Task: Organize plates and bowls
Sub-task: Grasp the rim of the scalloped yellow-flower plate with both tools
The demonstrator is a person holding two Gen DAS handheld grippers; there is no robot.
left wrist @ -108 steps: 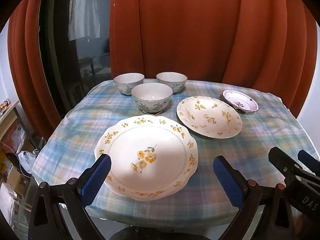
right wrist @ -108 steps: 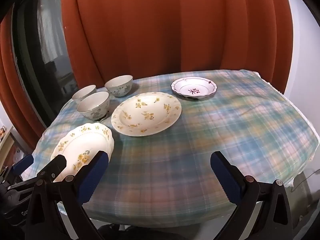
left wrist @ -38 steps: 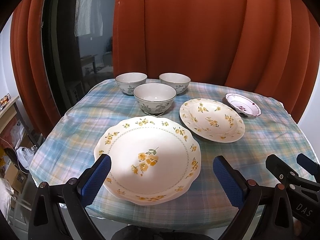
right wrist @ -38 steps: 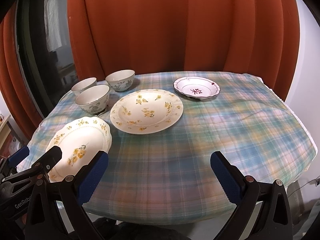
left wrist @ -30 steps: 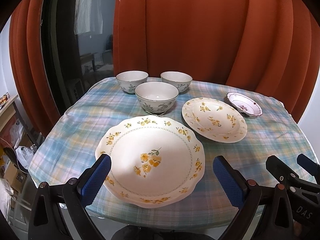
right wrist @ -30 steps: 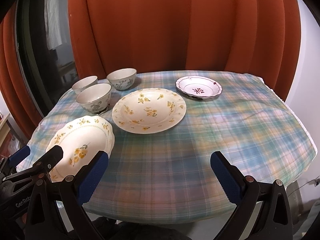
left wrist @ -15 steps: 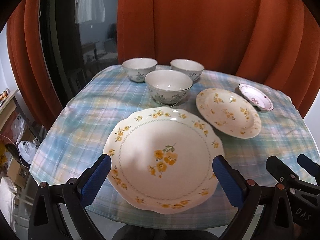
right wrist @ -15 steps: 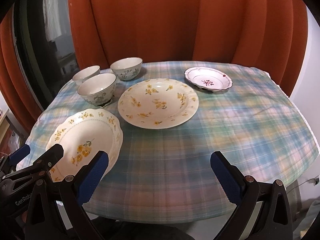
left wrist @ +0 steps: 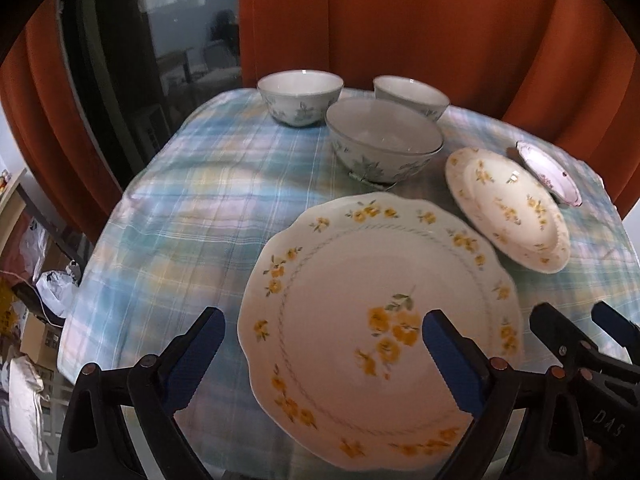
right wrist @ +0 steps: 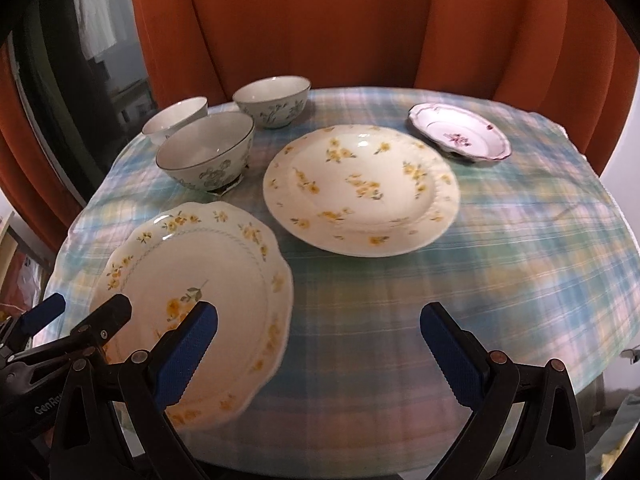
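Note:
A large scalloped plate with yellow flowers [left wrist: 372, 320] lies at the near left of the plaid table [left wrist: 192, 200]; it also shows in the right wrist view [right wrist: 208, 280]. A second yellow-flower plate [right wrist: 360, 188] lies mid-table, with a small purple-trimmed dish [right wrist: 460, 136] behind it. Three floral bowls stand at the back left: a near one [right wrist: 208, 156] and two behind it [right wrist: 272, 100] [right wrist: 176, 118]. My left gripper [left wrist: 324, 344] is open over the near edge of the large plate. My right gripper [right wrist: 320, 336] is open and empty, just right of that plate.
An orange curtain [right wrist: 340, 20] hangs behind the table. A dark window [left wrist: 120, 60] is at the left. Boxes and bags lie on the floor at the lower left [left wrist: 28, 320]. The tablecloth [right wrist: 520, 260] drapes over the table's rounded edges.
Both grippers have moved forward and lower toward the table. The large plate now sits between the left gripper's fingers and looms bigger. The dishes have not moved.

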